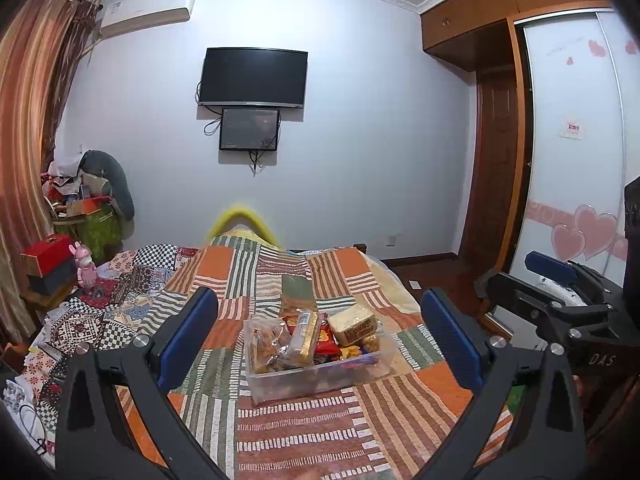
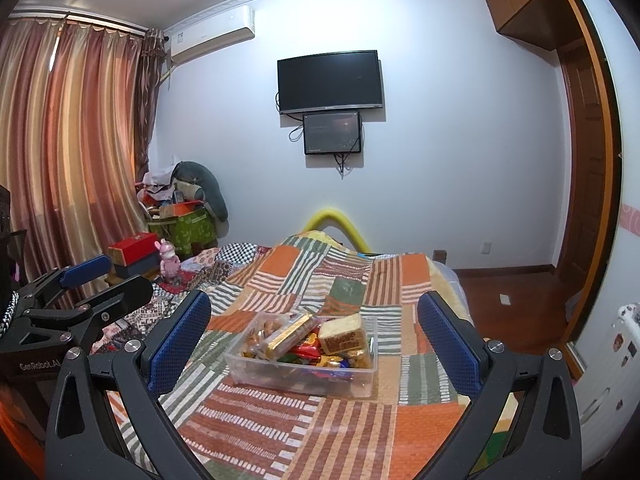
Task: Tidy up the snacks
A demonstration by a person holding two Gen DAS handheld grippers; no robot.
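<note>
A clear plastic bin [image 1: 372, 364] [image 2: 360, 372] full of snacks stands on the patchwork bedspread [image 1: 304, 432] [image 2: 280, 432]. In it are a gold-wrapped biscuit pack [image 1: 305, 338] [image 2: 290, 336], a wrapped bread block [image 1: 354, 324] [image 2: 344, 334], a bag of pastries [image 1: 266, 342] and red packets [image 1: 326, 340]. My left gripper [image 1: 320, 340] is open and empty, held back from the bin. My right gripper [image 2: 314, 346] is open and empty, also short of the bin. Each gripper shows at the edge of the other's view.
The bed fills the foreground; a yellow bed rail [image 1: 240, 220] is at its far end. Boxes [image 1: 50, 260], a pink toy [image 1: 86, 268] and a clutter pile [image 1: 92, 200] sit left by the curtains. A wardrobe [image 1: 572, 152] and wood floor [image 2: 508, 292] are on the right.
</note>
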